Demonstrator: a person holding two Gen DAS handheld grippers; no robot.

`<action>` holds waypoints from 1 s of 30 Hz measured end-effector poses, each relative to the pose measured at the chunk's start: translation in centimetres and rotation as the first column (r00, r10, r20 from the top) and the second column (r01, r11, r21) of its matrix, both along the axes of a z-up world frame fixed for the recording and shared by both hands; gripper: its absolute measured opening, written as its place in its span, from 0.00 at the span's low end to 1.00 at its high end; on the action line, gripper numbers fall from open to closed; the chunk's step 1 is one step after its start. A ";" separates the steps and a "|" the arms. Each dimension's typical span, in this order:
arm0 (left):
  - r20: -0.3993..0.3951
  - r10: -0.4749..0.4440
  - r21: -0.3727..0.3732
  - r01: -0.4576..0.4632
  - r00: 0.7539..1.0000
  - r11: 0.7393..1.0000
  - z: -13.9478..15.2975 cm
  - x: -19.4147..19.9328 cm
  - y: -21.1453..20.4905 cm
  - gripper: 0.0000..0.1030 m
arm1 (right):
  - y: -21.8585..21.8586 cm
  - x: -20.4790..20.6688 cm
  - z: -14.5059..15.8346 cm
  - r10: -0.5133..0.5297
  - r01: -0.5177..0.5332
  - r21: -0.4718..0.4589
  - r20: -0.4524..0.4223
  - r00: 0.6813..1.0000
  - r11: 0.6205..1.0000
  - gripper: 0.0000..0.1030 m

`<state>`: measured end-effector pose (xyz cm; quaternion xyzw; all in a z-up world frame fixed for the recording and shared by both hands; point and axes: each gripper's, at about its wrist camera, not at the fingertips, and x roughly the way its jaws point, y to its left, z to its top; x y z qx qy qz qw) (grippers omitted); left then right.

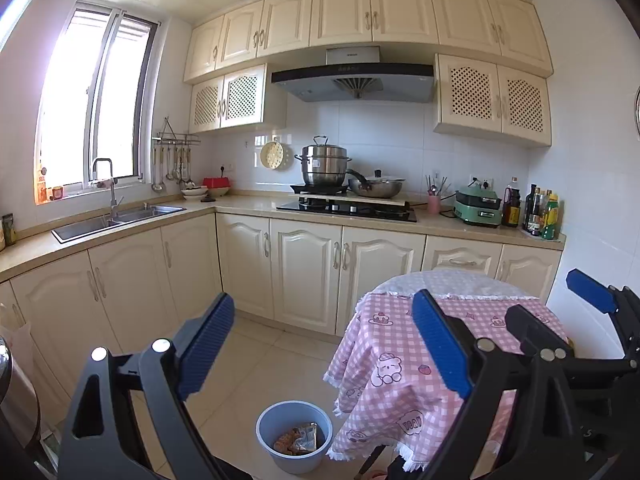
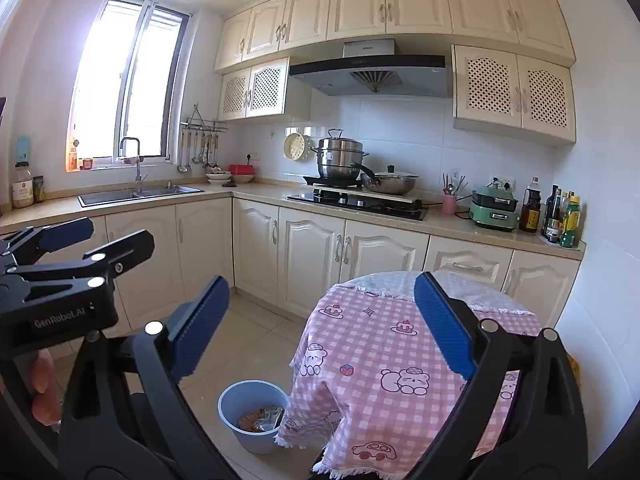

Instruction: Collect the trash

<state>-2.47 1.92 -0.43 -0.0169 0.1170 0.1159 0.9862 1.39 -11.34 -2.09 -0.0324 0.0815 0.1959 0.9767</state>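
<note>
A blue bin (image 1: 294, 436) stands on the floor left of the round table; it also shows in the right wrist view (image 2: 252, 414). Crumpled snack wrappers (image 1: 300, 440) lie inside it (image 2: 260, 418). My left gripper (image 1: 324, 344) is open and empty, held high above the floor and bin. My right gripper (image 2: 322, 324) is open and empty, over the table's near edge. The right gripper also shows at the right of the left wrist view (image 1: 560, 304). The left gripper shows at the left of the right wrist view (image 2: 92, 240).
The round table with a pink checked cloth (image 1: 400, 352) (image 2: 380, 344) stands close at right. Cream cabinets (image 1: 304, 272) run along the back and left. The counter carries a sink (image 1: 116, 220), a hob with pots (image 1: 348, 208), bottles (image 1: 540, 216). Tiled floor (image 1: 248, 364) lies between.
</note>
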 end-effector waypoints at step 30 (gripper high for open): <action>-0.008 -0.001 0.016 0.002 1.000 1.000 -0.5 0.3 -0.3 0.86 | 0.0 0.1 -0.6 0.001 -0.001 0.014 -0.015 1.000 1.000 0.90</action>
